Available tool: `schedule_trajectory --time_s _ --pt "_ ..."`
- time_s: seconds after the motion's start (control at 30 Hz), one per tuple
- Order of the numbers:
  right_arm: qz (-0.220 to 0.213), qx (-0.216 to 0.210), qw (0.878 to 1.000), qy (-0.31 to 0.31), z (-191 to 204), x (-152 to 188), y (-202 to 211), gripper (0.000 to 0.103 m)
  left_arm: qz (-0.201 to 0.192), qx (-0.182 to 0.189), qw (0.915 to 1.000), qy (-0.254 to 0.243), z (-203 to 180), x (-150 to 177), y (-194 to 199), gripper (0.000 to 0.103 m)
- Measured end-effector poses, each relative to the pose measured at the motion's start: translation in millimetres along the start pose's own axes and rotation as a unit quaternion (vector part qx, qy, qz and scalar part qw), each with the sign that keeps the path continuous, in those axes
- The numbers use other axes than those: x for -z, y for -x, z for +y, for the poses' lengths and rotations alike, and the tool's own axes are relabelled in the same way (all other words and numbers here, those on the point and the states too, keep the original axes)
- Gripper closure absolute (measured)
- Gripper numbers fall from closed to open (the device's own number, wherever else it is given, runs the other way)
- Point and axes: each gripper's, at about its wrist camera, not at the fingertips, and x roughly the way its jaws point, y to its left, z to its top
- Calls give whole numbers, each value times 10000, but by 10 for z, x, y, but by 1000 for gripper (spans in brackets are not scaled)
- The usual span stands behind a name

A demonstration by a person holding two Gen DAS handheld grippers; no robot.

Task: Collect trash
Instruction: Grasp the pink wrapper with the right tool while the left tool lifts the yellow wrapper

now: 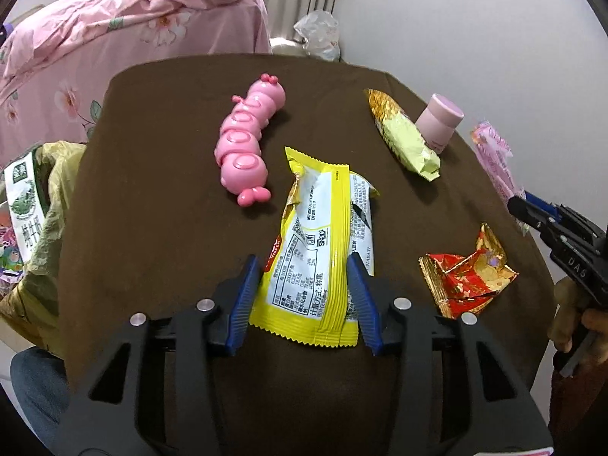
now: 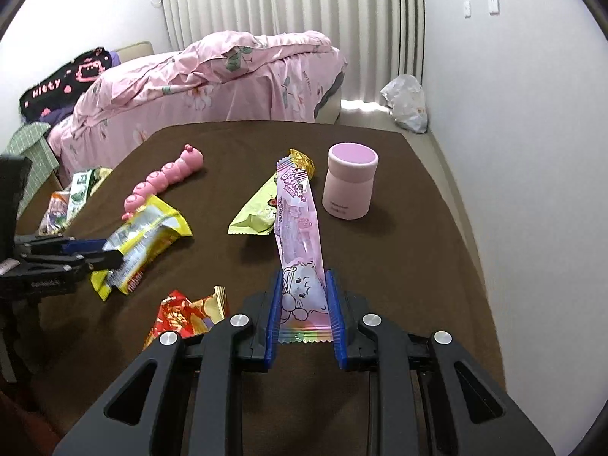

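Note:
My left gripper [image 1: 304, 266] is shut on a yellow snack wrapper [image 1: 319, 250], held just above the brown table; it also shows in the right wrist view [image 2: 144, 235]. My right gripper [image 2: 304, 285] is shut on a pink wrapper [image 2: 298, 228], which stands up off the table; it shows in the left wrist view [image 1: 494, 159] at the right edge. A red and gold wrapper [image 1: 467, 277] lies on the table between the grippers, also in the right wrist view [image 2: 190, 311]. A green and gold wrapper [image 1: 406, 136] lies further back.
A pink caterpillar toy [image 1: 247, 140] and a pink lidded cup [image 2: 349, 182] stand on the brown table [image 1: 152, 228]. A yellowish trash bag [image 1: 41, 205] with packaging hangs off the table's left side. A pink-covered bed [image 2: 212, 79] lies beyond.

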Motion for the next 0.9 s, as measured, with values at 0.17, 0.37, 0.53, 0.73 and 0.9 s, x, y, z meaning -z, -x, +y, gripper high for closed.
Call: schedule_trajectory --time_s 0.17,0.37,0.53,0.73,0.9 --pt "-42 -81 9999 -130 -28 25 30 81 -335 383 9987 -69 7 -20 218 57" --pt "-72 -120 9998 -109 -14 41 39 81 -232 267 9992 -172 -55 -38 150 57" --pt "-22 -146 9997 -217 -45 79 3 81 -249 283 9993 -63 22 -44 143 56" --pt "68 -220 9993 -299 -46 125 -51 81 -189 184 9994 -242 -14 -4 79 49" --pt "16 -239 9993 -302 -29 130 -25 81 -6 114 9992 -371 -80 38 -13 48"
